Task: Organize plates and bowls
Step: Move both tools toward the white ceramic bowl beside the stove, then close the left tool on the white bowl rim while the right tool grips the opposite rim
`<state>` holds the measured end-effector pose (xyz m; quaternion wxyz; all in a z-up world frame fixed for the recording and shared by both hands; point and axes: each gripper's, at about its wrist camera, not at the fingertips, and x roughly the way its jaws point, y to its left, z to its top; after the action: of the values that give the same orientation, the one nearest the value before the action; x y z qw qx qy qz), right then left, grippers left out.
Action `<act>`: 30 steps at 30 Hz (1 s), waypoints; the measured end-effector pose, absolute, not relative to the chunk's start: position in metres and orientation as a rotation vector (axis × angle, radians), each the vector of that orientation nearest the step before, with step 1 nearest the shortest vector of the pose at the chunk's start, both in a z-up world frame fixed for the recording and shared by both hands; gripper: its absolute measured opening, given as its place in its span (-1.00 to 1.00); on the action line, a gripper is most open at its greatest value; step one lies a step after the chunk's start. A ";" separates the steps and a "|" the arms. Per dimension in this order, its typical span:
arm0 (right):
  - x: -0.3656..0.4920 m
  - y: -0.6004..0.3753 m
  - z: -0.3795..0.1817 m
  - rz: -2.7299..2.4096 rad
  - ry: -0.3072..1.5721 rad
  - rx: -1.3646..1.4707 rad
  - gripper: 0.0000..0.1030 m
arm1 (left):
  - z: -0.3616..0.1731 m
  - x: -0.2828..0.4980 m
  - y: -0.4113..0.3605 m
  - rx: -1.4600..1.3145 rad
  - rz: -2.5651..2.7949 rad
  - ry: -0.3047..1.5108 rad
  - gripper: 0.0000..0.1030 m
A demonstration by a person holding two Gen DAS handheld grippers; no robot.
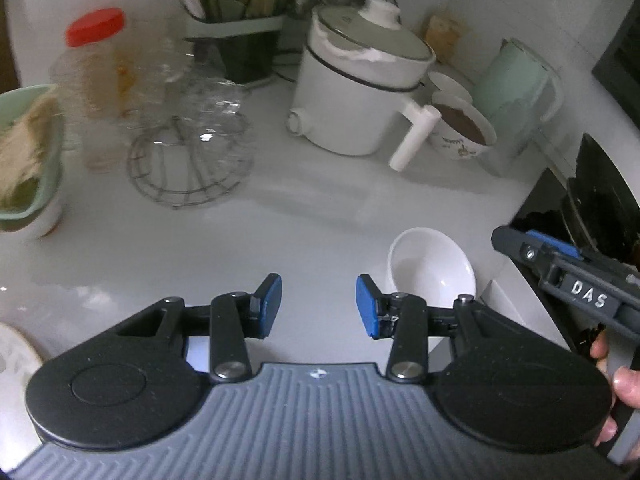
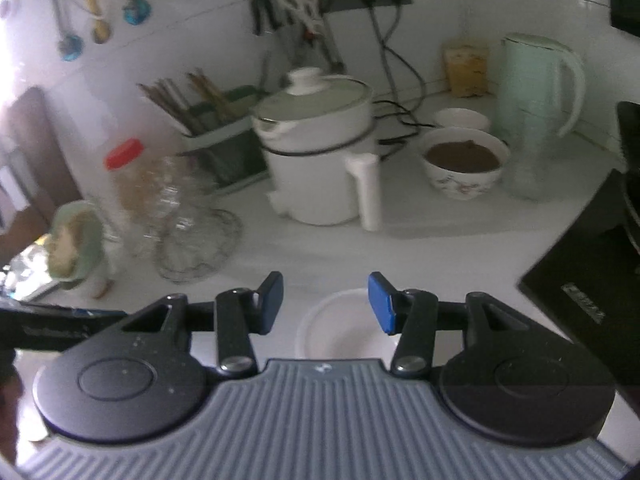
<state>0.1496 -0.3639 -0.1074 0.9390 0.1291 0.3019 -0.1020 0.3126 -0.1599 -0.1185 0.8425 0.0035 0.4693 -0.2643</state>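
A small empty white bowl sits on the white counter, just right of my left gripper, which is open and empty. In the right wrist view the same bowl lies directly below my right gripper, which is open and empty, its right finger over the rim. A flowered bowl with brown contents stands at the back right, a smaller white bowl behind it. A plate edge shows at the lower left. My right gripper's body shows at the right.
A white electric pot stands mid-counter. A green kettle, a wire basket with glassware, a red-lidded jar, a chopstick holder, a green container and a black stove surround it.
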 end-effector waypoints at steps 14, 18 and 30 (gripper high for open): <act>0.160 -0.423 -0.170 -0.316 0.745 0.341 -0.05 | -0.167 0.337 -0.243 0.083 -0.714 1.067 -0.09; 0.165 -0.433 -0.184 -0.303 0.794 0.392 -0.08 | -0.182 0.342 -0.256 0.086 -0.731 1.109 -0.09; 0.182 -0.441 -0.209 -0.245 0.855 0.398 -0.43 | -0.208 0.359 -0.274 0.008 -0.684 1.176 -0.13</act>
<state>0.1822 -0.4414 -0.2094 0.8836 0.1912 0.4108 -0.1176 0.3588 -0.2743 -0.2084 0.7775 0.0035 0.5436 -0.3162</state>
